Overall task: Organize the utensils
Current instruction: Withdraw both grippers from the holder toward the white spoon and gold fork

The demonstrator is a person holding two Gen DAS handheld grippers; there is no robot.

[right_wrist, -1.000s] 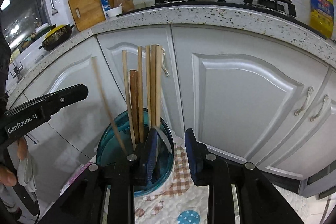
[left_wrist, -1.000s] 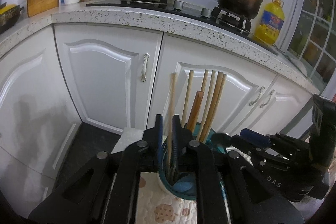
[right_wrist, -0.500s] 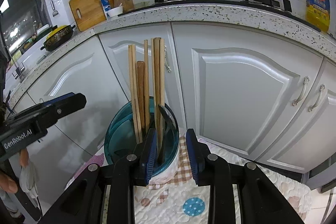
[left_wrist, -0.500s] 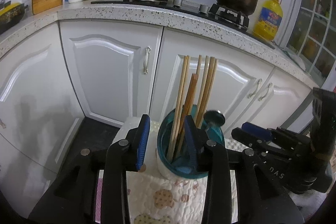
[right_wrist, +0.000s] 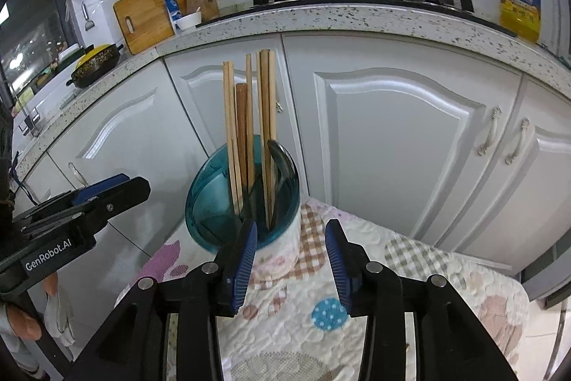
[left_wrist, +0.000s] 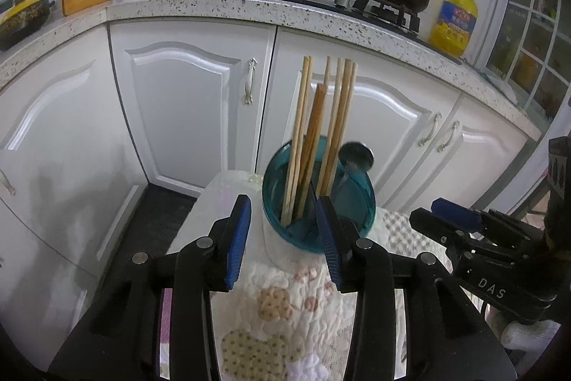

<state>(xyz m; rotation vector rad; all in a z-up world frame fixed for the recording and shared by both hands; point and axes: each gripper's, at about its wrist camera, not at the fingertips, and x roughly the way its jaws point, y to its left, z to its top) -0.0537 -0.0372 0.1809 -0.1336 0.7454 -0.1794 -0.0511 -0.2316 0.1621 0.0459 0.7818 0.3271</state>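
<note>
A white utensil holder with a teal rim (left_wrist: 317, 188) stands on a quilted cloth and holds several wooden chopsticks (left_wrist: 335, 116) and a metal spoon (left_wrist: 355, 156). My left gripper (left_wrist: 282, 206) sits just in front of the holder, its jaws opening with nothing pressed between the pads. In the right wrist view the same holder (right_wrist: 242, 199), chopsticks (right_wrist: 266, 102) and dark spoon (right_wrist: 282, 159) stand beyond my right gripper (right_wrist: 291, 231), whose jaws are also opening and hold nothing. Each view shows the other gripper: the right gripper (left_wrist: 449, 220) and the left gripper (right_wrist: 107, 191).
The patterned quilted cloth (right_wrist: 410, 274) covers the surface under the holder. White cabinet doors (left_wrist: 185, 109) stand close behind. The speckled counter (left_wrist: 249, 6) carries a wok, a pot, an oil bottle (left_wrist: 453, 20) and a cutting board. A person's hand (right_wrist: 21, 324) is at the lower left.
The left gripper let go of a chopstick, which now stands in the holder. Both grippers drew back from the holder and their jaws widened.
</note>
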